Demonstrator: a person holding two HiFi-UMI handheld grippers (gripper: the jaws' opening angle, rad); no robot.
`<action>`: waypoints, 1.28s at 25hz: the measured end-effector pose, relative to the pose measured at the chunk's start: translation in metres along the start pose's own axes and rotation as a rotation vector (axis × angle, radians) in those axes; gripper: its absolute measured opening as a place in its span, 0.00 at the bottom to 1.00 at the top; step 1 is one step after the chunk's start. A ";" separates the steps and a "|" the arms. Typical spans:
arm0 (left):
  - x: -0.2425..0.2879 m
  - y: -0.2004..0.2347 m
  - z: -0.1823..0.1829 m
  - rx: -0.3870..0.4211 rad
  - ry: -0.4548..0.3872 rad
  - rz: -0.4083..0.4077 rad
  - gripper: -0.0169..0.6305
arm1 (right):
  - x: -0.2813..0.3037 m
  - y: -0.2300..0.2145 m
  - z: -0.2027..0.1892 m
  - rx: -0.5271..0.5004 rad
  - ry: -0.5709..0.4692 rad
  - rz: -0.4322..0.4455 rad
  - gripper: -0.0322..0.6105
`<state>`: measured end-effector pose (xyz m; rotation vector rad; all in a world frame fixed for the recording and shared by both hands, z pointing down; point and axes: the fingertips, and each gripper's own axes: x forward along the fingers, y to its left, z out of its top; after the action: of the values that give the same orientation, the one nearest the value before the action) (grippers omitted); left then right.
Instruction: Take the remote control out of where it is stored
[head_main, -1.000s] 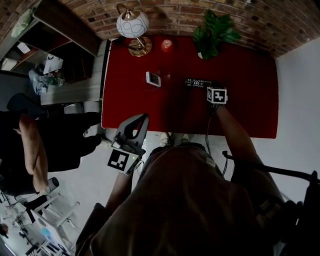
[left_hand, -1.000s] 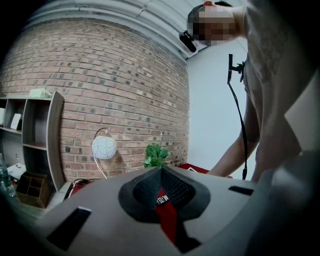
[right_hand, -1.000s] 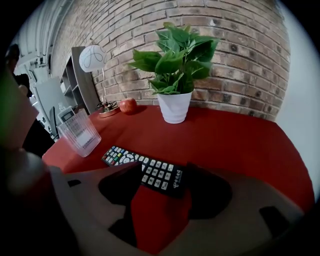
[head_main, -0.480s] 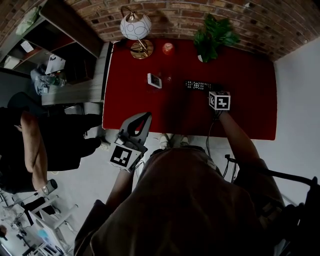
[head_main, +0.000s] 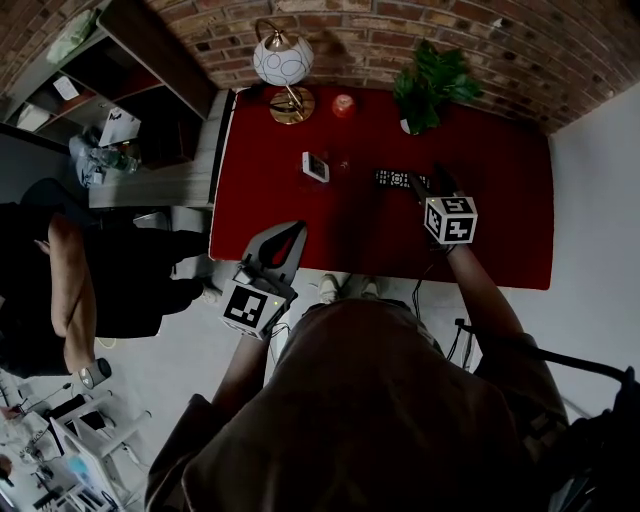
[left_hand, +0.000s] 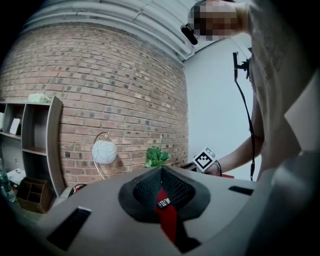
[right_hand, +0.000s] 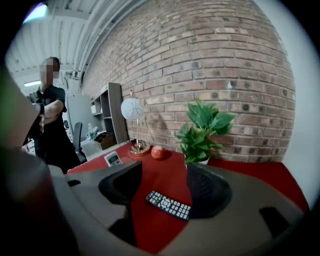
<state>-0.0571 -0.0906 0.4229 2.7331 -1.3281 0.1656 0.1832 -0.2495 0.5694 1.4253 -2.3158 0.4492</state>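
The black remote control (head_main: 396, 179) lies flat on the red table (head_main: 500, 235), its buttons facing up. My right gripper (head_main: 428, 183) hovers just right of the remote's end, open, with nothing between its fingers. In the right gripper view the remote (right_hand: 168, 205) shows on the table between the two spread jaws of the right gripper (right_hand: 162, 187), apart from both. My left gripper (head_main: 289, 233) is held off the table's near left edge, over the floor. In the left gripper view its jaws meet at the tip of the left gripper (left_hand: 161, 172), shut on nothing.
At the back of the table stand a white globe lamp (head_main: 279, 60), a red apple (head_main: 343, 104) and a potted plant (head_main: 430, 80). A small white device (head_main: 316, 166) lies left of the remote. Shelving (head_main: 150, 70) and a standing person (head_main: 60, 280) are at the left.
My right gripper has drawn back from the remote's right end toward the table's near edge. The remote has stayed on the table. The left gripper has hardly moved.
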 end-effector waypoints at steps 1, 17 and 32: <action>0.000 0.001 0.001 0.003 0.000 0.001 0.04 | -0.008 0.007 0.015 -0.015 -0.034 0.012 0.47; -0.007 0.012 0.062 0.042 -0.130 0.049 0.04 | -0.183 0.143 0.176 -0.314 -0.553 0.152 0.46; -0.012 0.004 0.063 0.079 -0.123 0.050 0.04 | -0.201 0.141 0.161 -0.283 -0.584 0.115 0.07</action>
<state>-0.0642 -0.0919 0.3588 2.8177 -1.4524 0.0561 0.1142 -0.1058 0.3221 1.4182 -2.7729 -0.3065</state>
